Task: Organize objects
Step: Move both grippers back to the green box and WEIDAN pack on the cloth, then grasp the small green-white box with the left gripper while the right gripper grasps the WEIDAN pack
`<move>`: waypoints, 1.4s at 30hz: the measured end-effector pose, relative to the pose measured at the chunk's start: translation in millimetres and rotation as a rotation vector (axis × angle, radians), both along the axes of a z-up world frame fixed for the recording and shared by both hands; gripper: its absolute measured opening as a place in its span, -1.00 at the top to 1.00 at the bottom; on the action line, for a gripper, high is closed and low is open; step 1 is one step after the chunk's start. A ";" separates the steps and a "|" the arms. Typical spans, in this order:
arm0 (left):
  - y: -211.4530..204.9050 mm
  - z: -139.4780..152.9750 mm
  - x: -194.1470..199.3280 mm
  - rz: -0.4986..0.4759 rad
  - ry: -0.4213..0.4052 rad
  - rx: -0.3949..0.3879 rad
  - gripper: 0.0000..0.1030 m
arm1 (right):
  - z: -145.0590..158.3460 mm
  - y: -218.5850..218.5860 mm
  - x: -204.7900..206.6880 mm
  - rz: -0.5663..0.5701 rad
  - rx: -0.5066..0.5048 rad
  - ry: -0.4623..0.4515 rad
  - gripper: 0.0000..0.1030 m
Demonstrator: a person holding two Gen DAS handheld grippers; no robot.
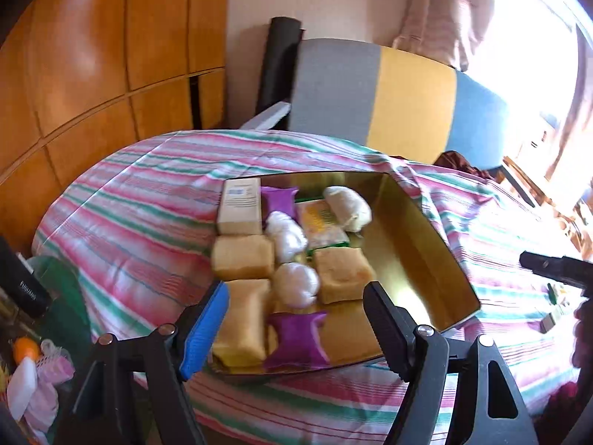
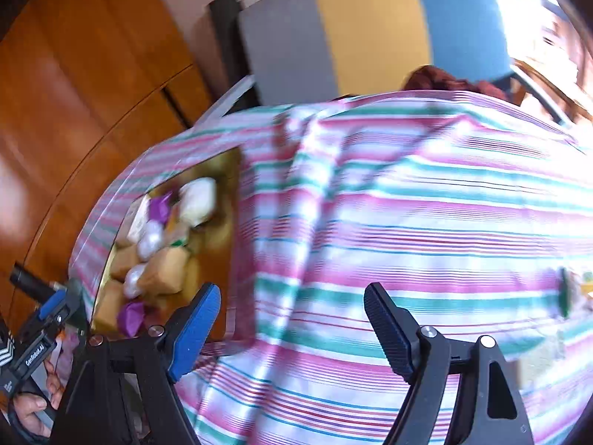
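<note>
Left wrist view: the left tool (image 1: 296, 319) is hovering with its jaws standing apart and nothing between them, just above the near end of a gold tray (image 1: 426, 244) that is sitting on a desk draped in a striped cloth (image 1: 129, 204). Ahead of the tool the tray is already holding most of the load: a cream box (image 1: 239, 207) at its far left corner, tan blocks (image 1: 242, 261) down its left side and middle, white wrapped bundles (image 1: 296, 283) along the centre, purple packets (image 1: 296, 339) at the near and far ends, and a yellow-green packet (image 1: 322, 222). To the tool's right a stretch of the tray floor is lying bare. Right wrist view, blurred: the right tool (image 2: 292, 328) is likewise gaping and carrying nothing, pointing at bare striped cloth, with the tray well off to its left and the left tool seen at the lower left edge in a hand (image 2: 33, 404). Far to its right, near the picture's edge, a few small green and yellow items (image 2: 570, 289) are lying on the cloth, too smeared to identify. Judging from this layout, the sorting is looking largely done; the remaining work is probably fetching those stray items into the tray's free space.
</note>
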State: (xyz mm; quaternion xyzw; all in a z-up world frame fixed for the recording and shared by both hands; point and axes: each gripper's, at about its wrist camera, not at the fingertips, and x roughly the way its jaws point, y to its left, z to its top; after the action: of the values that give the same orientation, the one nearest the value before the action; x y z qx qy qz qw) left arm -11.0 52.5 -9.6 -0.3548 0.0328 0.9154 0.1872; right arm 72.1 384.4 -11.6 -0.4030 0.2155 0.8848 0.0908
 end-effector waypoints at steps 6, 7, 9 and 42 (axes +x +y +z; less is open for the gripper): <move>54.6 6.6 6.6 -0.181 0.015 -0.007 -0.47 | 19.1 84.6 76.4 -0.306 -0.018 0.057 -0.58; 67.6 6.0 9.0 -0.220 0.019 -0.016 -0.47 | 20.1 96.3 89.9 -0.354 -0.023 0.063 -0.58; 94.6 3.9 14.1 -0.292 0.021 -0.040 -0.47 | 20.0 119.8 113.6 -0.446 -0.030 0.073 -0.58; 406.8 -86.5 128.7 -1.136 -0.143 -0.173 0.42 | -44.1 202.0 198.6 -0.748 -0.458 0.152 -0.58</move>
State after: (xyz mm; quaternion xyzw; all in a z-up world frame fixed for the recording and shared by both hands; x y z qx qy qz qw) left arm 117.7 459.4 -96.1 -0.3566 0.2800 0.6389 0.6215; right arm 270.7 586.4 -55.7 -0.2407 0.5429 0.7478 0.2970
